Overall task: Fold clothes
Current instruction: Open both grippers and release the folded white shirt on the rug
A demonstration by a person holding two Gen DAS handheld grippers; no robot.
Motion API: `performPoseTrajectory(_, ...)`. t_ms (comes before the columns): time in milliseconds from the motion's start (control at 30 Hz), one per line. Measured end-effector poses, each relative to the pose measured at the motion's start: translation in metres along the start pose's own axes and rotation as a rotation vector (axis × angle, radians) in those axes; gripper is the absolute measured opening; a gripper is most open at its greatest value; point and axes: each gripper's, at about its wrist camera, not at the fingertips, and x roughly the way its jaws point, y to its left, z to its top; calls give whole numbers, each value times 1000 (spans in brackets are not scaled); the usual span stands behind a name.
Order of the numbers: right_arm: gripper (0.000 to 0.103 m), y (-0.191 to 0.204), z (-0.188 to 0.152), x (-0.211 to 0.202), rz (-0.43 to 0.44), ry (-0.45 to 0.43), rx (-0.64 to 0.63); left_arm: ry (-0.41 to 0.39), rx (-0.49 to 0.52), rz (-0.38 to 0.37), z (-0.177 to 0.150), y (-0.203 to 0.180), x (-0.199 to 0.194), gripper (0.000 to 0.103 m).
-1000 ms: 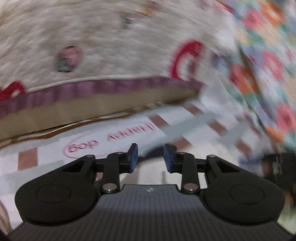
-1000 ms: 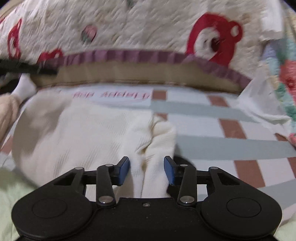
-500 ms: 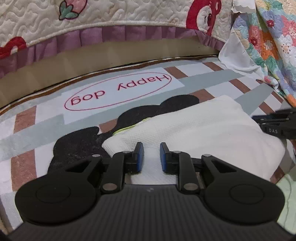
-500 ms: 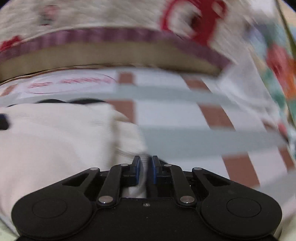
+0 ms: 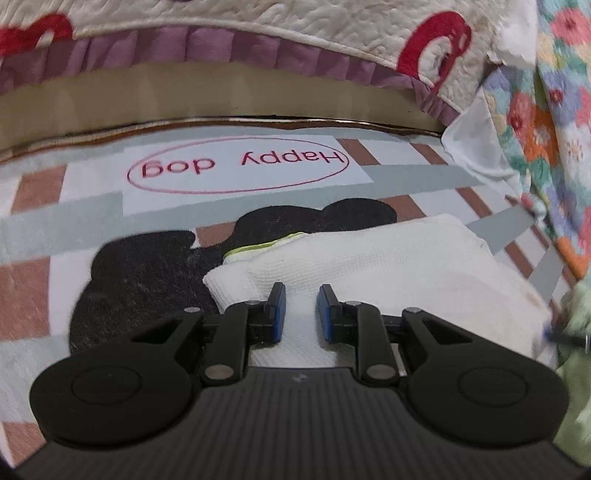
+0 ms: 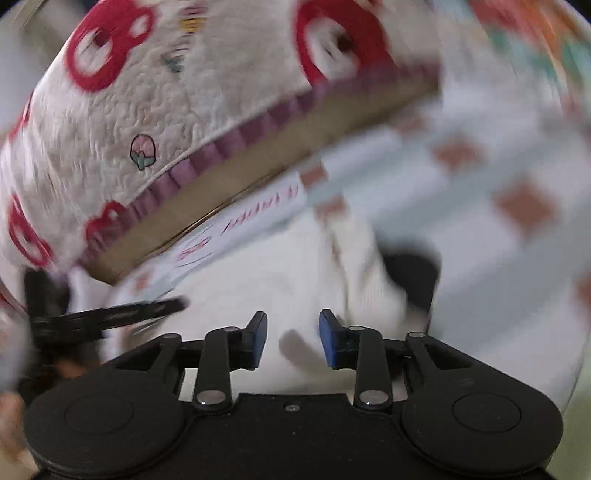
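Observation:
A folded white waffle-knit garment (image 5: 373, 273) with a thin yellow-green edge lies on the patterned rug (image 5: 66, 218). My left gripper (image 5: 299, 312) hovers open over the garment's near left corner, nothing between its blue pads. The right wrist view is blurred and tilted; there the white garment (image 6: 295, 280) spreads under my right gripper (image 6: 293, 341), which stands open above the cloth. The left gripper (image 6: 107, 314) shows as a dark blurred shape at the left of that view.
A quilted bed cover (image 5: 258, 22) with red bears and a purple frill hangs along the far side. A floral quilt (image 5: 550, 122) drapes at the right. Pale green cloth (image 5: 576, 398) lies at the near right. The rug reads "Happy dog" (image 5: 240, 164).
The right gripper went from nearly shut to open and swung, tilting its view. The left gripper opened a little wider and stayed over the garment's corner.

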Motion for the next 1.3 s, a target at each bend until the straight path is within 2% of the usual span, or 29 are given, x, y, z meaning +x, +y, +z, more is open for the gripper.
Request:
performPoseTrajectory(67,42,-14,-17,-4,51,45,132,6,-26,-1,1,2,2,20)
performPoseTrajectory(133,49,-29,-35,-9,103,90,263,7,-32,7,1,1,4,20)
performPoseTrajectory(200,52,-29,-41,-1,100,73,308,-3,-14,26,-2,-4,5,20)
performPoseTrajectory(267,61,-28,-40,10,132,40,386,-12,-2,42,-4,-7,5,20)
performPoseTrajectory(333,73,-24,-38,26,174,21,478,-10,-5,48,-4,-8,5,20)
performPoseTrajectory(367,73,-23,-38,34,145,14,495,-7,-7,47,-3,-7,4,20)
performPoseTrajectory(400,68,-21,-37,42,107,8,507,-6,-7,44,-3,-6,4,20)
performPoseTrajectory(433,56,-22,-35,45,48,-25,501,-5,-1,42,-3,-6,4,20)
performPoseTrajectory(500,46,-27,-32,41,25,-99,474,2,49,43,-2,-7,3,20)
performPoseTrajectory(533,45,-30,-30,39,18,-136,459,7,75,42,-1,-8,3,21)
performPoseTrajectory(633,45,-19,-27,38,-19,-130,333,34,97,35,5,-7,1,21)
performPoseTrajectory(700,46,-17,-27,36,-29,-127,286,38,38,41,8,-5,-8,20)
performPoseTrajectory(767,46,-23,-30,35,-22,-127,307,8,-48,32,5,-5,-29,21)
performPoseTrajectory(833,47,-30,-34,34,-13,-128,332,-42,-141,5,-5,-7,-58,31)
performPoseTrajectory(900,47,-29,-30,37,-16,-133,317,-93,-173,-51,-23,-13,-81,38)
performPoseTrajectory(967,49,-29,-30,39,-18,-138,315,-90,-131,-68,-41,-23,-86,41)
performPoseTrajectory(1033,62,-32,-29,45,-4,-138,344,-84,-66,-16,-55,-30,-79,38)
performPoseTrajectory(1067,63,-35,-28,50,25,-145,356,-72,-72,4,-58,-27,-73,40)
performPoseTrajectory(1100,61,-35,-22,55,29,-146,345,-52,-103,15,-61,-20,-66,42)
performPoseTrajectory(1133,51,-32,-15,55,14,-144,314,-34,-148,0,-63,-13,-59,42)
performPoseTrajectory(1200,46,-26,-1,52,-2,-141,244,-22,-223,-35,-64,-3,-55,42)
performPoseTrajectory(1300,45,-14,10,45,-20,-142,122,-17,-191,-25,-63,-6,-55,42)
